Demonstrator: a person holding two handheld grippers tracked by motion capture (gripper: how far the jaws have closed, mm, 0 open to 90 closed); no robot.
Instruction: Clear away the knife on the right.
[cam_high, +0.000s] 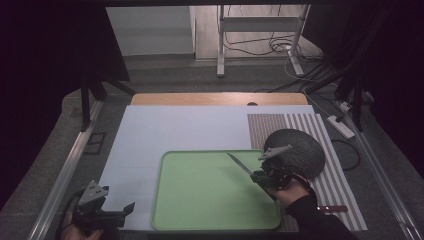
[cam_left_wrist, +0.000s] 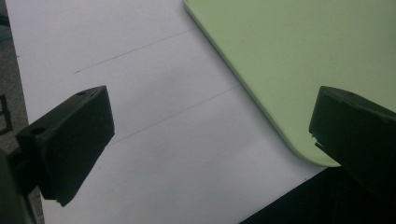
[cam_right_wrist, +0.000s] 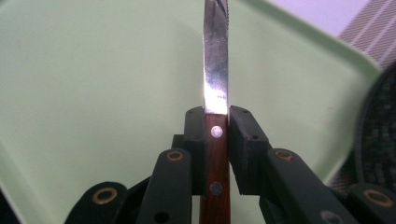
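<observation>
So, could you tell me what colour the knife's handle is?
Reddish-brown wood with metal rivets, clearest in the right gripper view.

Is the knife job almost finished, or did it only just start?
It looks like an early stage. Done: the right tongs have picked up the knife, shut on its wooden handle, blade over the green tray. In hand: just holding it there. Left: the tray is bare, the left tongs are open, and another wooden-handled utensil lies on the striped mat.

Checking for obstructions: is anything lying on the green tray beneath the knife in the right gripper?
Nothing visible. The wooden-handled steel knife, clamped in the right gripper, points over the bare light-green plastic tray.
</observation>
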